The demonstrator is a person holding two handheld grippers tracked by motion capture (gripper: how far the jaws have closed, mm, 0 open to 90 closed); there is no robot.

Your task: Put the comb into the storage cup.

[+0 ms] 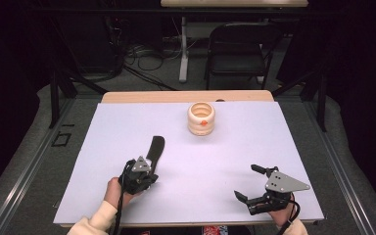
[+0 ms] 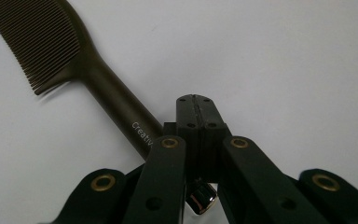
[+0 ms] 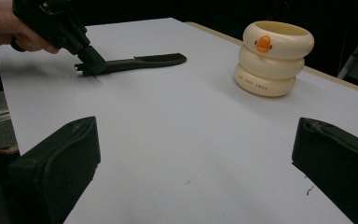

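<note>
The comb is dark brown with small white lettering on its handle. The ribbed cup is cream, marked with an orange duck figure and faint orange lettering lower down. The table cover is pale lilac-white over a light wood edge. Both grippers are black, with brass rivets and grey top plates.

You get an evenly, brightly lit white counter against a dark, dim room, with soft shadows just under the left tongs, a small glare spot on metal between their arms, and blurred near jaws in the right gripper view.
</note>
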